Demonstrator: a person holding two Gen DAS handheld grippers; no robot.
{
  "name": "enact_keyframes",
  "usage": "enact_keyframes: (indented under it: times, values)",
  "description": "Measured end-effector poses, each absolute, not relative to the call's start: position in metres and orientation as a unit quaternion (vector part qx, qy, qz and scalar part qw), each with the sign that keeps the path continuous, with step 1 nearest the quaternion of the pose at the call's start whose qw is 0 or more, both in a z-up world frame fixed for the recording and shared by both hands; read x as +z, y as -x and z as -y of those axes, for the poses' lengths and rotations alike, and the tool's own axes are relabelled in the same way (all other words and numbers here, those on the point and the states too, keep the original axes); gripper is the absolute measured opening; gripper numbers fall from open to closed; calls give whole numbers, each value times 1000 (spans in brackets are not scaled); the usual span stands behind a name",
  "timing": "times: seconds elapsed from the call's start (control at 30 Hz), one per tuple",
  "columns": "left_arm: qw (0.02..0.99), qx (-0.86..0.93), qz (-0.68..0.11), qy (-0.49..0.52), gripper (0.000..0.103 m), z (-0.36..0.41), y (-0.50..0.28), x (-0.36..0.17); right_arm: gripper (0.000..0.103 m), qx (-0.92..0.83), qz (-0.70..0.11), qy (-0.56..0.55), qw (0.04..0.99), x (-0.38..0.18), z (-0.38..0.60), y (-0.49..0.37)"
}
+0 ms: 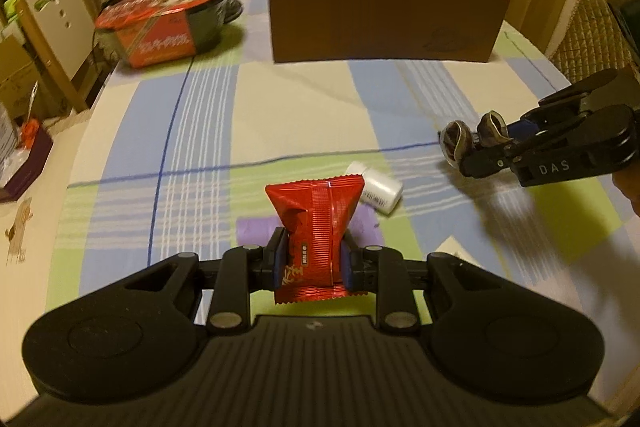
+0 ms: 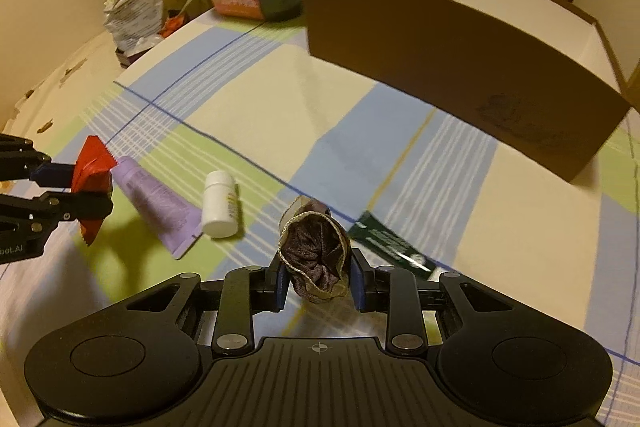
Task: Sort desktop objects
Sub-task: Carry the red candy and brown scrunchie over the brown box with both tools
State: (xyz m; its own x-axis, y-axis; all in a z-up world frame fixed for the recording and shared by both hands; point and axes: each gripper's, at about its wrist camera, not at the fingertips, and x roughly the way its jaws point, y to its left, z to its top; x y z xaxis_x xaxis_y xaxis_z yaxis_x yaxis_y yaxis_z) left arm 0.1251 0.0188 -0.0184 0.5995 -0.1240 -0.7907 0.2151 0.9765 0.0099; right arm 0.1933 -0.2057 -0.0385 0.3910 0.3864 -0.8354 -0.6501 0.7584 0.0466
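My left gripper (image 1: pixel 313 259) is shut on a red snack packet (image 1: pixel 316 223), held upright above the checked tablecloth; the same packet (image 2: pixel 91 183) shows at the left of the right wrist view. My right gripper (image 2: pixel 320 277) is shut on a dark cloth pouch with gold trim (image 2: pixel 316 253), also seen at the right of the left wrist view as the pouch (image 1: pixel 474 139). On the cloth lie a white pill bottle (image 2: pixel 219 205), a purple tube (image 2: pixel 156 205) and a dark green sachet (image 2: pixel 390 245). The brown open box (image 1: pixel 384 11) stands at the far side.
Instant noodle bowls (image 1: pixel 164 21) sit at the far left of the table. A chair back (image 1: pixel 52 23) and cluttered bags (image 2: pixel 134 13) stand beyond the left edge. A woven chair (image 1: pixel 592 31) is at the right. Bare cloth lies between the objects and the box.
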Motion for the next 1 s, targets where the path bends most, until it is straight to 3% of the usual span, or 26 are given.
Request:
enact_keyframes:
  times: [0.53,1.0]
  values:
    - [906,-144,-388,-86,22,18,-204,19,30,272,-420,129,856,8,262,-232]
    - [920,-173,-329,-121,22,58,-338,76,30,252,-336,113,900,87,264,-351]
